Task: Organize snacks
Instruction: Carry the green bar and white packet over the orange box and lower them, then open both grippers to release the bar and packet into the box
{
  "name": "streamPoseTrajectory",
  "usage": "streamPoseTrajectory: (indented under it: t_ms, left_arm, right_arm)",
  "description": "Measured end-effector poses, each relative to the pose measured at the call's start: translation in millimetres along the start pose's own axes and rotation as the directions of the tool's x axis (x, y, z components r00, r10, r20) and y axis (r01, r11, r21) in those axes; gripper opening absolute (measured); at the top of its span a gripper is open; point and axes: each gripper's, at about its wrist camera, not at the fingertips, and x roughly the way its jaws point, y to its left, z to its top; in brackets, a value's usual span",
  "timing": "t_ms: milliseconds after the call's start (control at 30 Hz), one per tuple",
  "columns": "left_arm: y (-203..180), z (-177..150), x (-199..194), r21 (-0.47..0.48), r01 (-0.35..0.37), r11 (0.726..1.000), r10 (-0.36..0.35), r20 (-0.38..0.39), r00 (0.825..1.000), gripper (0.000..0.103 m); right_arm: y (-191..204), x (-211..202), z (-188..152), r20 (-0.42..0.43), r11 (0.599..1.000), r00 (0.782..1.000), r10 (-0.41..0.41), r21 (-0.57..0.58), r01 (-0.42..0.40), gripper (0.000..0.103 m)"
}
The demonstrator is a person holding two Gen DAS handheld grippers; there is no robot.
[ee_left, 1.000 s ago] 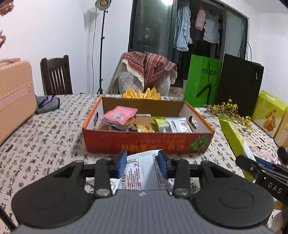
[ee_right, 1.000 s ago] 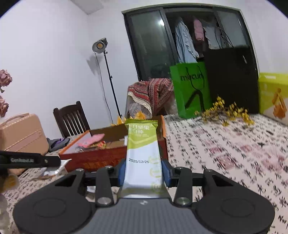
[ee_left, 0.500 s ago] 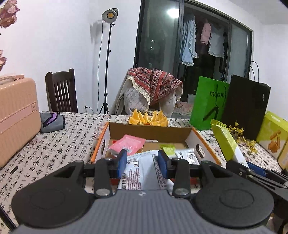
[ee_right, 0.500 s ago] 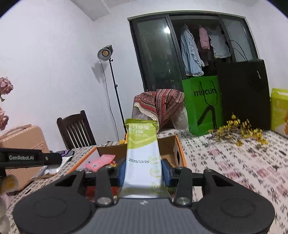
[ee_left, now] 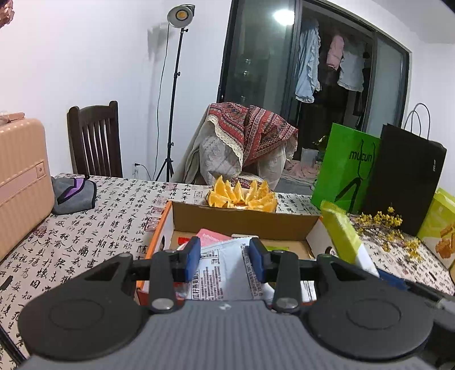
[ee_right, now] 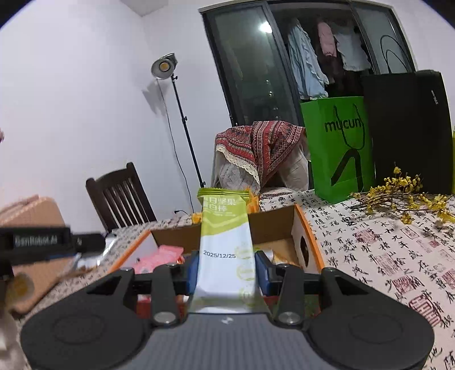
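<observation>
Nearest to me, my left gripper [ee_left: 224, 260] has its blue pads pressed against a white printed foil snack packet [ee_left: 223, 267], and my right gripper [ee_right: 227, 269] is clamped on a green-and-white snack bar wrapper [ee_right: 224, 242] that stands upright between its pads. Both packets sit above the near end of the open orange-sided cardboard box [ee_left: 244, 220], which already holds a pink sachet [ee_right: 157, 256] and other small packs. The box rests on a table covered by a cream cloth printed with black calligraphy [ee_left: 93, 227]. To my left the cloth is mostly bare up to a peach hard-shell suitcase [ee_left: 20, 176] and a folded grey cloth [ee_left: 74, 195]. Just beyond the box's far wall lie cut orange wedges [ee_left: 241, 196]. On the right are yellow flower sprigs [ee_right: 403, 193], then a green paper bag [ee_right: 338, 145] and a black paper bag [ee_right: 406, 128]. Farther back stand a dark wooden chair [ee_left: 95, 139], a lamp on a stand [ee_left: 177, 17], a patterned throw over a seat [ee_left: 250, 136] and dark glass doors [ee_left: 256, 57].
</observation>
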Motion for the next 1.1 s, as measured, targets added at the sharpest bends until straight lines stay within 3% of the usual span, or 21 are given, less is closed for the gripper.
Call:
streamPoseTrajectory:
  t_ms: [200,367,500,800,867,933,1033,1100]
  left_arm:
    - [-3,24,18,-0.001,-0.012,1.000,0.012,0.006,1.000,0.039]
    - [-4,38,52,-0.011,-0.048,0.999,0.048,-0.022,0.999,0.039]
    - [-1,36,81,0.006,-0.082,0.997,0.082,-0.059,0.995,0.039]
    - [6,13,115,0.018,-0.095,0.995,0.096,-0.133,0.986,0.040]
    - [7,12,113,0.011,-0.084,0.996,0.085,-0.129,0.988,0.049]
    - [9,12,105,0.009,-0.090,0.996,0.090,-0.114,0.989,0.073]
    - [12,12,84,0.015,-0.109,0.994,0.109,-0.073,0.991,0.090]
    - [16,14,69,-0.008,-0.106,0.994,0.105,-0.070,0.992,0.103]
  right_arm:
    - [1,21,42,-0.003,1.000,1.000,0.004,0.012,-0.004,0.040]
    - [-4,62,58,-0.078,0.999,0.997,-0.002,0.047,0.005,0.040]
    - [-14,93,49,-0.160,0.997,0.987,-0.001,0.075,0.013,0.040]
    - [-19,123,22,-0.249,0.998,0.968,-0.008,0.059,0.023,0.040]
    - [-19,124,22,-0.266,0.998,0.964,-0.002,0.054,0.016,0.043]
    - [-20,122,23,-0.267,0.998,0.964,-0.003,0.056,0.019,0.044]
    - [-19,110,27,-0.255,0.999,0.967,-0.015,0.046,0.028,0.057]
    - [-18,99,29,-0.245,0.999,0.969,-0.023,0.039,0.033,0.077]
